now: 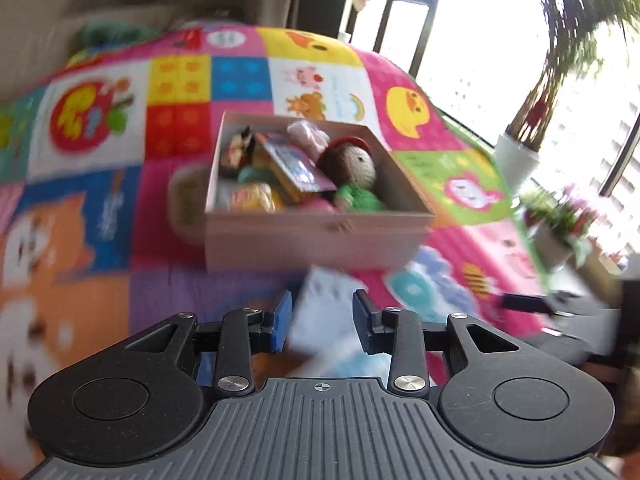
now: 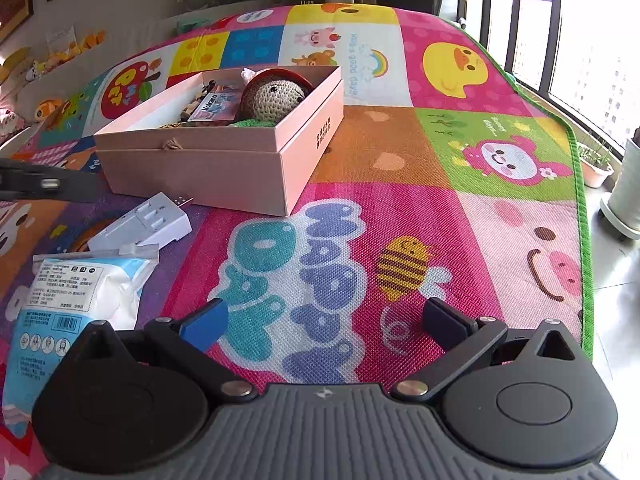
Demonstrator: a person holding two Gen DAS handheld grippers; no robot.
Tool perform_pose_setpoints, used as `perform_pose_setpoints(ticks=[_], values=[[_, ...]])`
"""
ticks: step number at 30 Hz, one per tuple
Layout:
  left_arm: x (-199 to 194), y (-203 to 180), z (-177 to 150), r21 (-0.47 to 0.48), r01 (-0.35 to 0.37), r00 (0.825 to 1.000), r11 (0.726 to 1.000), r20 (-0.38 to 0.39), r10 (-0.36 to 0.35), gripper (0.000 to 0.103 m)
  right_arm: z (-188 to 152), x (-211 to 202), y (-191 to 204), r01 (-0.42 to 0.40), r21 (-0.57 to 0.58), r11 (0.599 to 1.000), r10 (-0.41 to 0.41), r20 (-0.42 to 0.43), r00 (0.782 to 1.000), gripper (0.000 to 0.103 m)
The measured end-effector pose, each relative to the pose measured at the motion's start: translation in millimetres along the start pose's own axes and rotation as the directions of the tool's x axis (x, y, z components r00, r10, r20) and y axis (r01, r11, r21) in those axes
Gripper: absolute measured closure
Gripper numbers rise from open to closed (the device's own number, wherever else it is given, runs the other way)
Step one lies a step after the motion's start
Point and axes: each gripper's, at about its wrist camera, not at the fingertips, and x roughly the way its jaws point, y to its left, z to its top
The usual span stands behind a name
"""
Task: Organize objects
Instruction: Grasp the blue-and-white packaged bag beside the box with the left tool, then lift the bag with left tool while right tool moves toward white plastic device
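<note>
A large, brightly coloured play mat (image 2: 400, 184) of cartoon patchwork squares covers the surface, with a yellow duck, a rainbow, a striped bee and fat blue letters printed on it. To the right of the mat tall dark-framed windows (image 2: 536, 24) let in strong daylight, and white plant pots (image 2: 624, 196) stand on the floor beside it.

On the mat sits a pale pink rectangular cardboard box (image 2: 224, 168), open at the top and filled with small things: a brown crocheted doll with a red hat and green body (image 1: 352, 164), a flat colourful printed packet (image 1: 298, 168), a round yellow item (image 1: 256, 196) and a soft pink bundle (image 1: 308, 132) at the far side.

Just in front of the box, toward its left corner in the right wrist view, a white plastic charger-like block with a metal plug end (image 2: 148, 224) lies on the mat. Nearer the camera, touching or just beside that block, lies a blue-and-white plastic pouch with printed text and a barcode (image 2: 72, 296).

The left claw (image 1: 322, 320) hangs above the mat in front of the box, its blue-padded jaws standing only partly apart. A blurred pale blue-and-white packet (image 1: 324, 308) shows between them, but the blur hides whether the pads press on it or it lies below.

The right claw (image 2: 322, 324) is spread wide with nothing between its jaws, poised over the blue letters on the mat.
</note>
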Motion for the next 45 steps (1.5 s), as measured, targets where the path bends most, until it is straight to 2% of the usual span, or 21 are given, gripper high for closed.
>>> perform_pose_setpoints(ticks=[2, 3, 7, 8, 9, 11, 15, 16, 18, 20, 25, 30, 33, 37, 39, 42, 45], values=[[-15, -3, -15, -0.073, 0.053, 0.997, 0.996, -0.044, -0.056, 0.066, 0, 0, -1, -0.006, 0.008, 1.000, 0.006, 0.004, 1.000, 0.000], [-19, -6, -22, -0.101, 0.057, 0.996, 0.993, -0.065, -0.063, 0.066, 0, -1, -2, -0.010, 0.014, 1.000, 0.010, 0.007, 1.000, 0.000], [-11, -26, -42, -0.134, 0.020, 0.990, 0.991, -0.135, -0.038, 0.066, -1, -4, -10, -0.045, 0.051, 0.998, 0.044, 0.024, 0.999, 0.000], [-3, -32, -44, -0.135, 0.005, 0.988, 0.991, -0.154, -0.026, 0.062, -2, -5, -12, -0.057, 0.063, 0.996, 0.055, 0.030, 0.998, 0.000], [4, -37, -45, -0.135, -0.001, 0.986, 0.991, -0.163, -0.021, 0.052, -2, -6, -15, -0.069, 0.074, 0.995, 0.067, 0.035, 0.997, 0.000], [19, -48, -42, -0.117, -0.017, 0.984, 0.993, -0.175, -0.004, 0.044, -3, -7, -20, -0.091, 0.098, 0.991, 0.087, 0.045, 0.995, 0.000], [49, -61, -32, -0.138, -0.024, 0.982, 0.990, -0.188, -0.002, 0.034, -4, -10, -28, -0.125, 0.141, 0.982, 0.116, 0.065, 0.991, 0.000], [55, -61, -30, -0.153, -0.029, 0.983, 0.988, -0.186, 0.000, 0.032, -5, -10, -29, -0.109, 0.157, 0.982, 0.099, 0.068, 0.993, 0.001], [63, -57, -26, -0.195, -0.028, 0.986, 0.980, -0.169, -0.005, 0.032, -5, -10, -37, -0.089, 0.210, 0.974, 0.074, 0.077, 0.994, 0.000], [65, -49, -22, -0.247, -0.025, 0.990, 0.969, -0.142, -0.010, 0.031, -6, -12, -47, -0.122, 0.257, 0.959, 0.101, 0.094, 0.990, 0.000], [74, -33, -16, -0.337, 0.007, 0.994, 0.942, -0.096, -0.042, 0.030, -6, -12, -50, -0.145, 0.276, 0.950, 0.120, 0.106, 0.987, 0.000], [71, -27, -17, -0.314, 0.032, 0.991, 0.949, -0.115, -0.072, 0.039, -6, -11, -52, -0.151, 0.274, 0.950, 0.127, 0.103, 0.986, 0.000], [57, -22, -26, -0.290, 0.048, 0.985, 0.956, -0.147, -0.094, 0.046, -6, -11, -52, -0.153, 0.271, 0.950, 0.128, 0.105, 0.986, 0.000], [24, -12, -48, -0.213, 0.088, 0.974, 0.973, -0.185, -0.129, 0.046, -4, -11, -45, -0.125, 0.239, 0.963, 0.107, 0.087, 0.990, 0.000], [6, 3, -58, -0.209, 0.069, 0.978, 0.976, -0.181, -0.108, 0.046, -3, -9, -37, -0.085, 0.203, 0.976, 0.073, 0.068, 0.995, 0.000], [-20, 33, -65, -0.222, -0.023, 0.992, 0.975, -0.129, -0.006, 0.046, 0, -5, -22, -0.008, 0.129, 0.992, 0.004, 0.031, 1.000, 0.000], [-32, 66, -65, -0.255, -0.098, 0.994, 0.962, -0.076, 0.081, 0.046, 1, -1, -7, 0.059, 0.054, 0.997, -0.059, -0.003, 0.998, 0.000]])
